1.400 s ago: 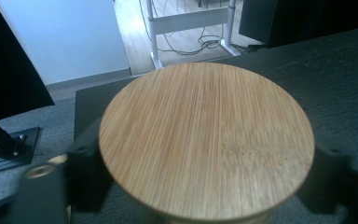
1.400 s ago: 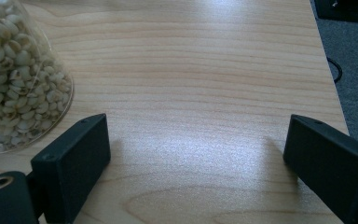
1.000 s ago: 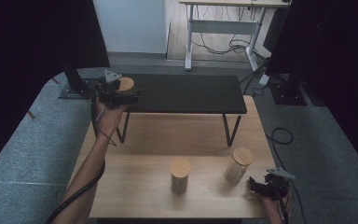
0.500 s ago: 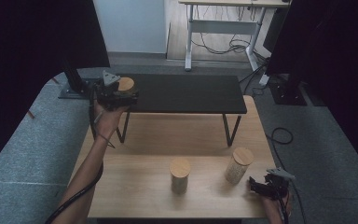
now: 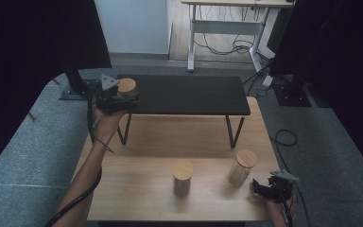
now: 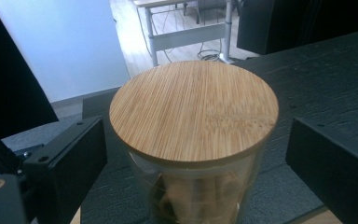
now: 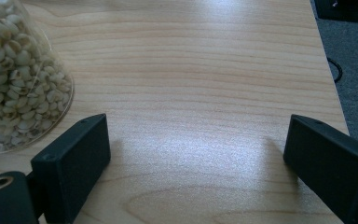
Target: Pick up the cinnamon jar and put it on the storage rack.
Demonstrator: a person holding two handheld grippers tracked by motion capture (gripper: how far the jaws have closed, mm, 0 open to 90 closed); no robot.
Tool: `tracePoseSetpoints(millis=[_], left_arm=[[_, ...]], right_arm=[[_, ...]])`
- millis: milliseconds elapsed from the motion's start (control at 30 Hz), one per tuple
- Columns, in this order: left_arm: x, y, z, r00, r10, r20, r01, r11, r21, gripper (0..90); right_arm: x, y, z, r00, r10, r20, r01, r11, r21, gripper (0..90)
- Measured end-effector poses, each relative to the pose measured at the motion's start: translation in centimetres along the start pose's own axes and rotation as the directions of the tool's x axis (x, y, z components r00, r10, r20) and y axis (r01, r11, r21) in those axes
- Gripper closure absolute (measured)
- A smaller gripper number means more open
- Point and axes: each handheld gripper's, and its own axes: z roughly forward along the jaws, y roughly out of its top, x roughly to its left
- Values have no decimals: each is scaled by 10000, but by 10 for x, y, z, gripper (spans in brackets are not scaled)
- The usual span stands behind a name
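Nothing has shifted since the earlier frames: the left gripper [image 5: 123, 96] still hovers at the left end of the black shelf [image 5: 194, 94], fingers apart on either side of the bamboo-lidded jar [image 6: 193, 135] without touching it. Two jars stand on the surface [image 5: 137, 179]; the right gripper [image 5: 267, 190], near its right front corner, has fingers apart, holding nothing

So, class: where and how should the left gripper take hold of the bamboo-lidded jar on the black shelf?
Grip the jar by its glass wall just below the overhanging bamboo lid, level, from the person's side. It stands upright between the open jaws of the left gripper.
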Motion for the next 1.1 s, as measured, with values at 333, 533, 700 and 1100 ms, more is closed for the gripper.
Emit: tracePoseSetpoints(millis=[333,533,700,1100], left_arm=[[0,-2,-9,10000,56,68,-55,9999,-136,55],[0,-3,-13,9998,97,159,-93,9997,-241,55],[-1,-5,-17,9996,127,244,-118,9994,-339,56],[-1,-8,-22,9994,79,350,-63,9990,-451,67]], right_arm=[[0,0,0,10000,-4,2,4,10000,0,67],[0,0,0,10000,-3,3,3,10000,0,67],[0,0,0,10000,-3,3,3,10000,3,67],[0,0,0,10000,-6,7,6,10000,1,66]])
